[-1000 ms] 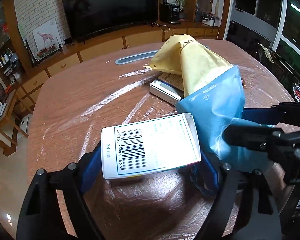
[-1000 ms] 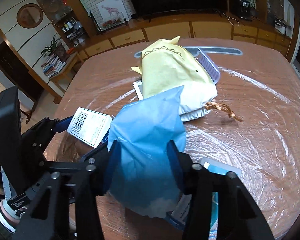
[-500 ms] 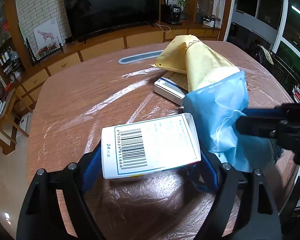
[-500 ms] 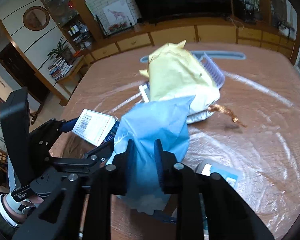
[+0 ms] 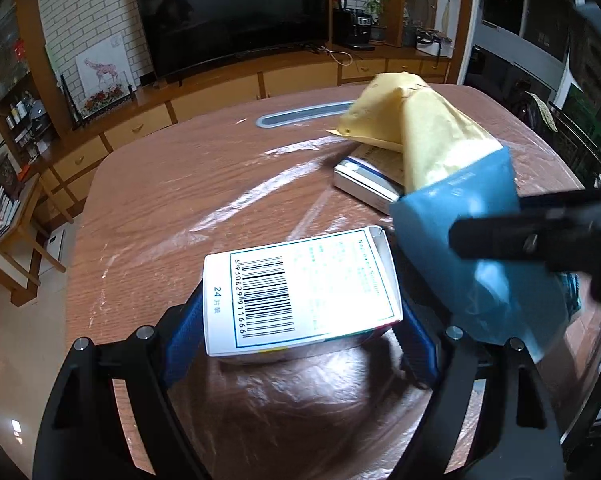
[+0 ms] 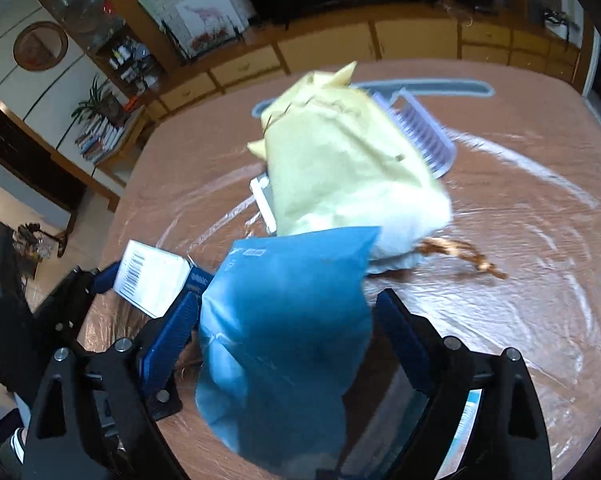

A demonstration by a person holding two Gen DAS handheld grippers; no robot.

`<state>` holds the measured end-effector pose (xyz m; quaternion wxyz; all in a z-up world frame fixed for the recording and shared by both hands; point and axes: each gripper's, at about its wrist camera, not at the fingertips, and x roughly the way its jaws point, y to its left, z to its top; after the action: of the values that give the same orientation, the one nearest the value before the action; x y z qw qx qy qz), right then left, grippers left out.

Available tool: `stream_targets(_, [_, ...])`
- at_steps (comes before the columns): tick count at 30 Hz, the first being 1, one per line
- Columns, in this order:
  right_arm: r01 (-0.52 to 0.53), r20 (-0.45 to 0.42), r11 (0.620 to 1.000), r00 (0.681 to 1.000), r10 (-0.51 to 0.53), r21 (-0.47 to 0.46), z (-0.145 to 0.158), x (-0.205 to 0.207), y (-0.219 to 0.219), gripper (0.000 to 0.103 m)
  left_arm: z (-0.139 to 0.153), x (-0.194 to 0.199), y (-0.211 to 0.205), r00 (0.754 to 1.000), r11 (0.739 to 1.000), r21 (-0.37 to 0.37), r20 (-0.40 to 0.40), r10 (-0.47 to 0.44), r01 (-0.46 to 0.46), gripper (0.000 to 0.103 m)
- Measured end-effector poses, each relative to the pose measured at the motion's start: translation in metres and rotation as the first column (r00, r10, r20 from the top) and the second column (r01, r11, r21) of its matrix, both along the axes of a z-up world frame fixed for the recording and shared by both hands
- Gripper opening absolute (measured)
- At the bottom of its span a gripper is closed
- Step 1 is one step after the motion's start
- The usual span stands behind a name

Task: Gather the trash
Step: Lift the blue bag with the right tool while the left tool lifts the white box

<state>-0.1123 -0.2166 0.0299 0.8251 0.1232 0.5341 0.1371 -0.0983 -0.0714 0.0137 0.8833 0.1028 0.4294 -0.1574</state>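
Blue bag (image 6: 284, 320) hangs between our right gripper (image 6: 288, 344)'s spread fingers, grip unclear, while our left gripper (image 5: 300, 344) clamps the white box (image 5: 300, 296) above the table (image 5: 180, 200); steady the bag mouth before dropping it in.

Plastic-covered wooden table (image 5: 188, 184) under yellow envelope (image 6: 340, 160), white box (image 5: 364, 184), comb (image 6: 424, 136).

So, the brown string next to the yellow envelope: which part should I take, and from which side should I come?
Take the brown string at its free middle stretch, right of the yellow envelope, coming from above with the tongs across its length. It lies flat and thin on the table, so a side approach would probably find nothing to pinch, and its left end disappears under the envelope.
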Motion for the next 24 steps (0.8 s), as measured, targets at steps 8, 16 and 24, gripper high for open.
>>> stream_targets(8, [-0.001, -0.021, 0.999, 1.000, 0.002, 0.048, -0.010, 0.000, 0.000, 0.070, 0.000, 0.001, -0.001, 1.000, 1.000, 0.007, 0.002, 0.010, -0.010, 0.085])
stream_targets(16, [0.039, 0.012, 0.991, 0.999, -0.041, 0.129, -0.001, -0.014, -0.022, 0.065, 0.006, -0.006, -0.005, 1.000, 1.000, -0.013, 0.004, 0.012, -0.012, 0.085])
stream_targets(24, [0.062, 0.045, 0.977, 0.996, -0.073, 0.206, 0.014, -0.026, -0.047, 0.064, 0.013, -0.015, -0.003, 0.999, 0.998, -0.048, 0.006, 0.031, -0.031, 0.085])
